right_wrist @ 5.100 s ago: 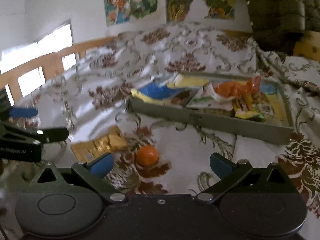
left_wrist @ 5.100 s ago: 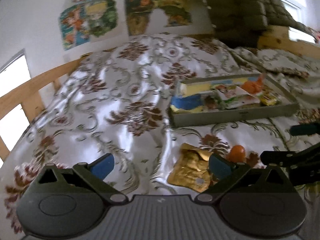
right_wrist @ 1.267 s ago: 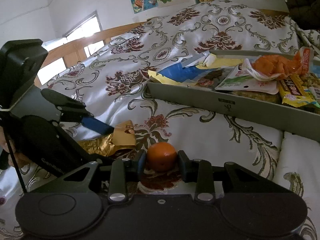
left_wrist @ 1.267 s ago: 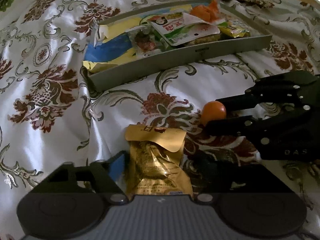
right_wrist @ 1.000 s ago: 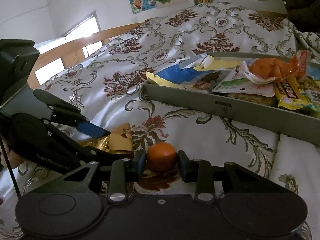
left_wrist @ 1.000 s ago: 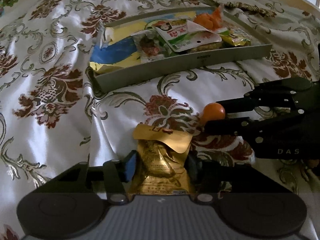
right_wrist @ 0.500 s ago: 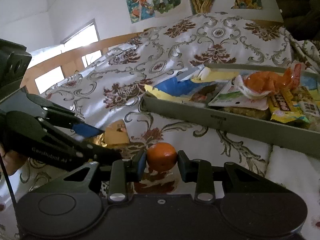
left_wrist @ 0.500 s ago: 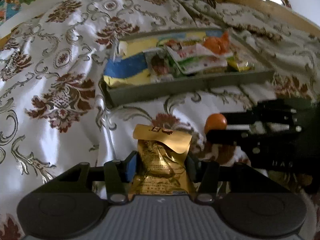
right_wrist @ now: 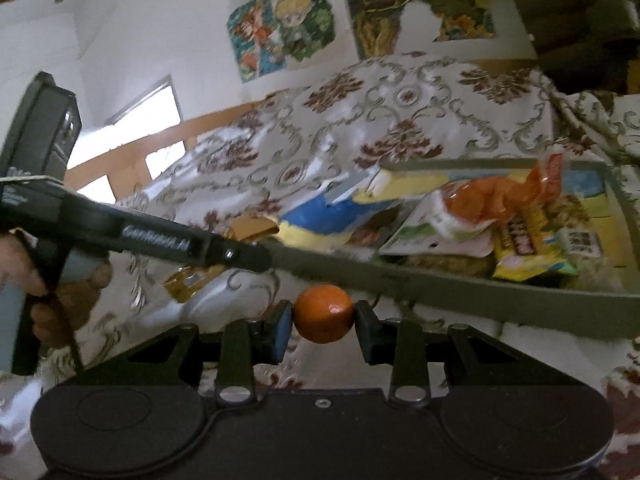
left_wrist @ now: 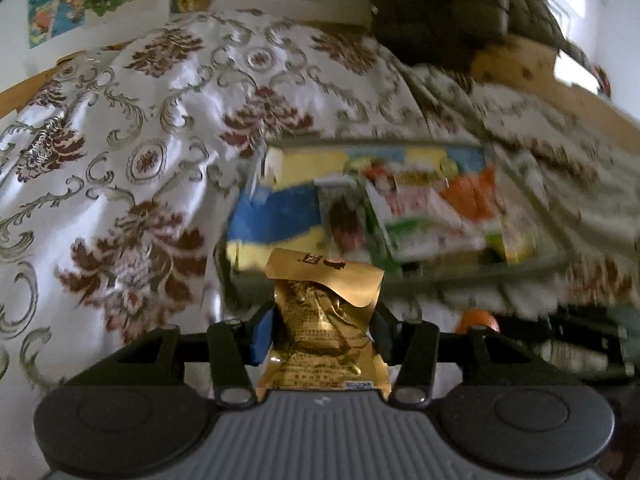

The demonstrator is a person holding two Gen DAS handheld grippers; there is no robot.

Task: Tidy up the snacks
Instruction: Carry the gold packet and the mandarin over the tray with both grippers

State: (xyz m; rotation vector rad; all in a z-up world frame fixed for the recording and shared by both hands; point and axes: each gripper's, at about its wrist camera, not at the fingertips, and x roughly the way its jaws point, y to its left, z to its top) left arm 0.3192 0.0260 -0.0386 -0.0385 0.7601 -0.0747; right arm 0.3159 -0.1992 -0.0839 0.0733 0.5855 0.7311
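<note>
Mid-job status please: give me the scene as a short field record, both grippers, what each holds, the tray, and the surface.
left gripper: shut on the gold snack packet
right gripper: shut on the small orange
grey tray: on the bed, ahead of both grippers, already holding several snack packs
tray contents: blue-and-yellow bag, orange bag, yellow bar
surface: floral bedspread
left view: blurred

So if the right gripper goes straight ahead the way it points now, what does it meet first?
Probably the near wall of the grey tray. The right gripper, shut on the orange, points at it; depth is unclear, so it might pass just over.
</note>
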